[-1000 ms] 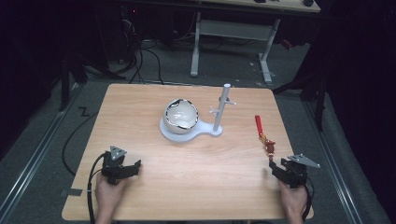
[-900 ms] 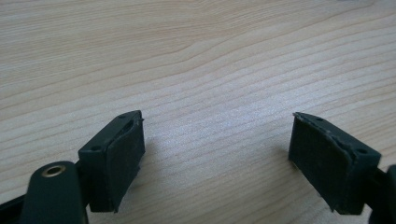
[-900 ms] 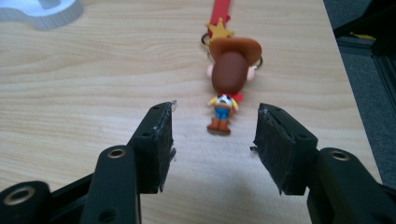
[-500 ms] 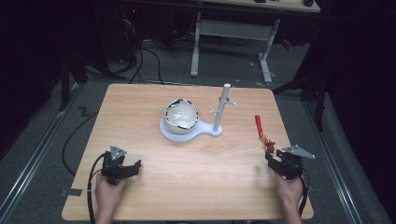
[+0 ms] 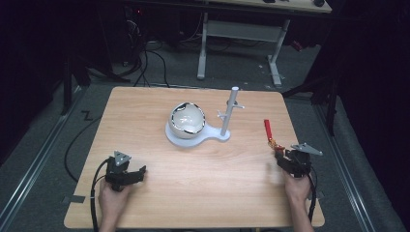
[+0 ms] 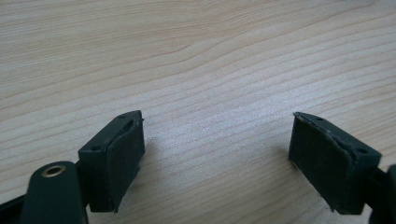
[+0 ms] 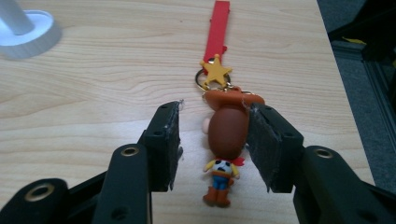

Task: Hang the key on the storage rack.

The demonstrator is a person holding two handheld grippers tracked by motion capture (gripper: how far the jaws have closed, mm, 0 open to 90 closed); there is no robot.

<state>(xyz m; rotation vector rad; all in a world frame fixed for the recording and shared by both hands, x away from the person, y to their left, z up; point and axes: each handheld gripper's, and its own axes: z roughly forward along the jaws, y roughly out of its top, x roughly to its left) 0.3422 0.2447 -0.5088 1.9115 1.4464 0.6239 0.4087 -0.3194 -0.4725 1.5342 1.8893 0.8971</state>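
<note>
Your right gripper [image 7: 212,140] has just been closing around the cowboy keychain [image 7: 224,135], which lies near the right edge of the light wooden table [image 5: 193,188]; one pad still stands apart. Your left gripper [image 6: 217,161] stays released over bare wood. The room around is dark.

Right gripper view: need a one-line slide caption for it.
Right tool closing around a cowboy figure keychain lying on the wooden table, its red strap pointing away.
</note>
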